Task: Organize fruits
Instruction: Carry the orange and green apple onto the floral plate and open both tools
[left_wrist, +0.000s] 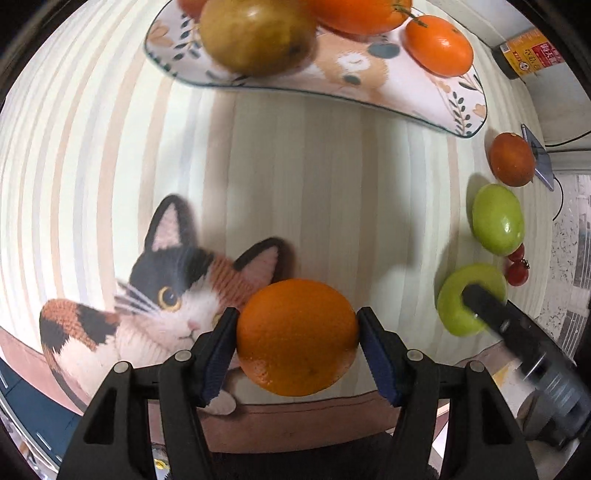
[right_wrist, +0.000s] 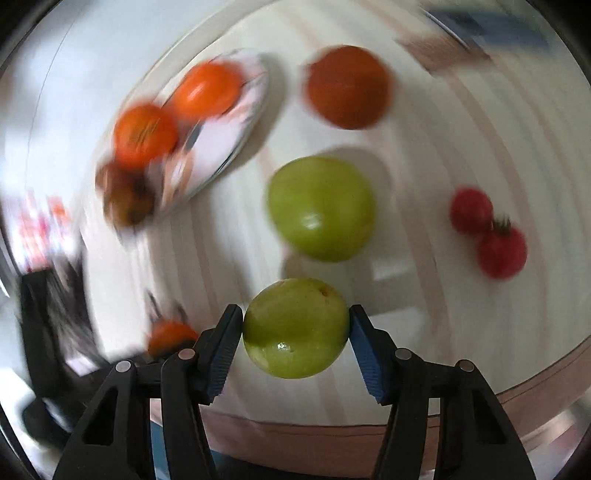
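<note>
Left wrist view, sharp: left gripper (left_wrist: 297, 334) pointing steeply down, blue pads pressed on both sides of a round orange (left_wrist: 297, 336) over the striped cat-print tablecloth (left_wrist: 332, 184). Only this view shows the cat, and the floral plate (left_wrist: 369, 85) clearly.

Right wrist view, motion-blurred: right gripper (right_wrist: 295, 332) also steeply down, pads touching a round green apple-like fruit (right_wrist: 295, 328) on both sides; gripping. Stem end faces up-right. A second green fruit (right_wrist: 321, 206) lies just beyond, two small red tomatoes (right_wrist: 487, 232) to the right, touching each other.
</note>
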